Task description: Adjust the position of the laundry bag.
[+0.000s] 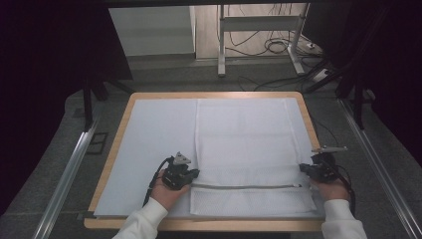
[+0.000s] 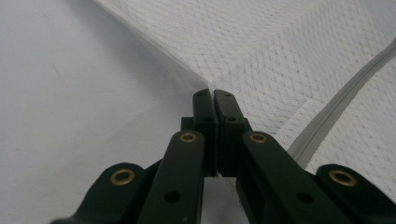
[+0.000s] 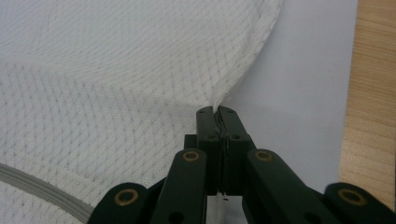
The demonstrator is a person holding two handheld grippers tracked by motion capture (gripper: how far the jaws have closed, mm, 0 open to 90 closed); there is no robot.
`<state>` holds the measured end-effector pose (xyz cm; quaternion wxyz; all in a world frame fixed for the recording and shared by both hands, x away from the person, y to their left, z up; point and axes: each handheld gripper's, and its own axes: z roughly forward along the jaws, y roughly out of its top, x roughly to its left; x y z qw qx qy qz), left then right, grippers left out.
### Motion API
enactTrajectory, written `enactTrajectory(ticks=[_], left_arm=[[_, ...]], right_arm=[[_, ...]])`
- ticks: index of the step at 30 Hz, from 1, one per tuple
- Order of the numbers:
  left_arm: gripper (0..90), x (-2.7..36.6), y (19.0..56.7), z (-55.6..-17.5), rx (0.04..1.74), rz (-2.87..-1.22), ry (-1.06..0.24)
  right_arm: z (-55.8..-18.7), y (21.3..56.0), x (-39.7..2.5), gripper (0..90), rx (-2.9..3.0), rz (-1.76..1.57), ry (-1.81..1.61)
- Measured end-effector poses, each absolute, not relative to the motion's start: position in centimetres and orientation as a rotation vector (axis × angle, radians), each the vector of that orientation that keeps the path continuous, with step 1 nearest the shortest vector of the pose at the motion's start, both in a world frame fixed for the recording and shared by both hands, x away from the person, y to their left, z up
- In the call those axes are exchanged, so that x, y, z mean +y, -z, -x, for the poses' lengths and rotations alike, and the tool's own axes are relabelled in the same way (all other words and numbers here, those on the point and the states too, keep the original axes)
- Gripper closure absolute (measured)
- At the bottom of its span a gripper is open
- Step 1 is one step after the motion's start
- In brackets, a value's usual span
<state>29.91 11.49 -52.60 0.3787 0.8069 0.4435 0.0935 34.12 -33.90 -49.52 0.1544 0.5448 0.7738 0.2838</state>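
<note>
Both sets of tongs grip a white mesh laundry bag (image 1: 246,149) lying flat on the worktop (image 1: 209,94): left tongs (image 1: 193,174) closed on its left edge, right tongs (image 1: 304,168) on its right. Uneven lifting could tug the thin edge free or bunch the mesh.

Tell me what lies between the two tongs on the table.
In the high view, the white mesh zippered bag spans from the left tongs to the right tongs, its grey zipper running just nearer the person.
</note>
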Motion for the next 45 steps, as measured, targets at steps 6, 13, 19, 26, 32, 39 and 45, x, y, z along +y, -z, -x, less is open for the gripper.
enactTrajectory(ticks=[6, 13, 19, 26, 32, 39, 45], left_arm=[[89.3, 12.0, 52.5, -29.8, 1.141, -2.055, -0.241], [89.3, 12.6, 52.4, -29.6, 1.142, -2.05, -0.23], [89.3, 13.0, 52.3, -29.5, 1.143, -2.045, -0.238], [89.2, 13.2, 52.3, -29.5, 1.143, -2.05, -0.238], [89.2, 13.4, 52.3, -29.5, 1.146, -2.049, -0.237], [89.2, 13.9, 52.1, -29.4, 1.147, -2.046, -0.242], [89.2, 14.4, 52.2, -29.4, 1.157, -2.038, -0.236]], right_arm=[[-34.1, 49.6, -33.5, 87.6, 2.226, -1.554, -0.819], [-34.1, 49.5, -33.1, 87.6, 2.228, -1.547, -0.84], [-34.1, 49.5, -32.8, 87.6, 2.235, -1.538, -0.846], [-34.1, 49.4, -32.5, 87.6, 2.234, -1.53, -0.853], [-34.0, 49.4, -32.4, 87.6, 2.237, -1.525, -0.856], [-34.0, 49.4, -32.1, 87.6, 2.243, -1.511, -0.864], [-34.0, 49.4, -31.8, 87.6, 2.253, -1.505, -0.889]])
